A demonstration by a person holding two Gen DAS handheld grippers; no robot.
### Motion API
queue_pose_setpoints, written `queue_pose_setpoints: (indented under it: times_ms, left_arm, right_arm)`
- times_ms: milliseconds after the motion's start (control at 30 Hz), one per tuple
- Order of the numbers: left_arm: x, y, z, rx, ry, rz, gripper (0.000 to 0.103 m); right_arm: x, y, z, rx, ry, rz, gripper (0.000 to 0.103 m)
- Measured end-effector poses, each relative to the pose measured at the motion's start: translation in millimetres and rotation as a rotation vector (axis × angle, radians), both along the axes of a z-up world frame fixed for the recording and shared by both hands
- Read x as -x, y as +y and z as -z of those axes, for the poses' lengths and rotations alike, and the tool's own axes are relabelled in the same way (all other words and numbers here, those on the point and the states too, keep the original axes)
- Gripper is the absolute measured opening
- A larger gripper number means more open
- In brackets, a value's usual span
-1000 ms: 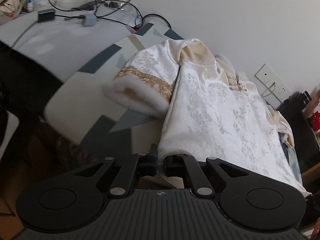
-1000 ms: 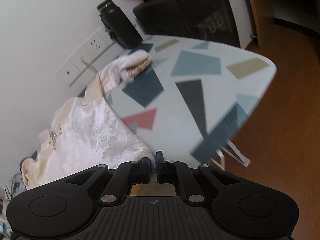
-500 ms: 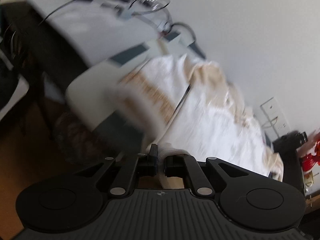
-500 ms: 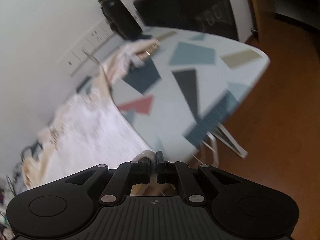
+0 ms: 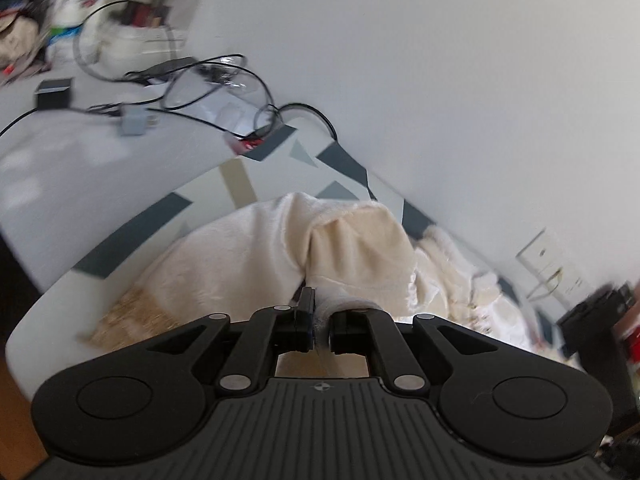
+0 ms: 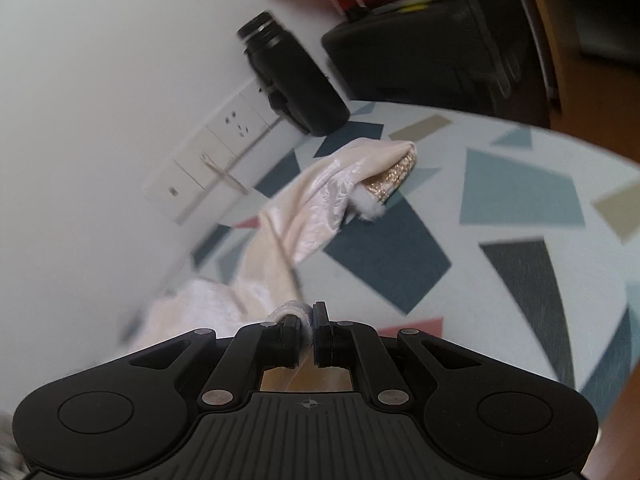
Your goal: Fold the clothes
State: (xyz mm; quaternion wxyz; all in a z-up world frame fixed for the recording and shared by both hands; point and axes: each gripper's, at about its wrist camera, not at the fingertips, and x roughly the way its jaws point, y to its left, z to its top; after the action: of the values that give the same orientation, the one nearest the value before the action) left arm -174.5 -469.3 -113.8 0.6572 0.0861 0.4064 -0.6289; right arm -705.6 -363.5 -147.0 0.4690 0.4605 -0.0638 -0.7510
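A cream brocade garment [image 5: 248, 256] with gold-trimmed, fur-edged cuffs lies on a patterned ironing board [image 5: 192, 196]. My left gripper [image 5: 320, 322] is shut on its hem, carried over the garment's body toward the collar end. In the right wrist view my right gripper [image 6: 307, 326] is shut on the hem's other corner. One sleeve [image 6: 340, 192] with its gold cuff [image 6: 394, 178] lies flat on the board [image 6: 520, 208] ahead of it.
A white desk [image 5: 60, 148] with cables and a grey adapter [image 5: 134, 122] adjoins the board's left end. A black bottle [image 6: 294, 76] and a black appliance [image 6: 432, 48] stand at the far right end. Wall sockets [image 6: 224, 136] are behind the board.
Both grippers have carried the held hem forward and up over the garment toward the wall, folding the lower part over the upper part. The sleeves now look much closer.
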Motion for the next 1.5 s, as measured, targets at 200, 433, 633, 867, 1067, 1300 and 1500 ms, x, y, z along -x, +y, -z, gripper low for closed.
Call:
queue_pose_setpoints:
  times_ms: [200, 433, 633, 867, 1067, 1300, 1500]
  left_arm:
    - [45.6, -30.1, 28.6, -0.222, -0.193, 0.141, 0.072]
    - [87.3, -39.4, -4.7, -0.077, -0.458, 0.338, 0.086]
    - [92.4, -67.0, -24.6, -0.024, -0.466, 0.358, 0.094]
    - [35.7, -72.2, -10.5, -0.11, -0.406, 0.177, 0.094]
    - [-24.7, -77.4, 23.9, -0.217, -0.393, 0.132, 0.094]
    - [-51.3, -90.7, 62.0, -0.275, -0.104, 0.265, 0.094]
    - [-39.0, -108.8, 85.9, -0.304, -0.147, 0.347, 0.094]
  right_arm:
    - [-20.5, -43.2, 27.8, -0.324, 0.159, -0.097, 0.086]
    - [-32.8, -67.6, -26.8, -0.314, 0.261, -0.195, 0.102]
    - [-34.5, -115.2, -66.4, -0.079, 0.161, -0.259, 0.102]
    - [-77.8, -216.5, -47.5, 0.052, 0.037, -0.646, 0.072]
    - [-163.6, -313.2, -33.9, 0.053, 0.076, -0.873, 0.069]
    - [-258.3, -394.0, 0.8, -0.138, 0.225, -0.958, 0.069]
    - [-275.9, -418.8, 28.1, -0.312, 0.136, -0.973, 0.057]
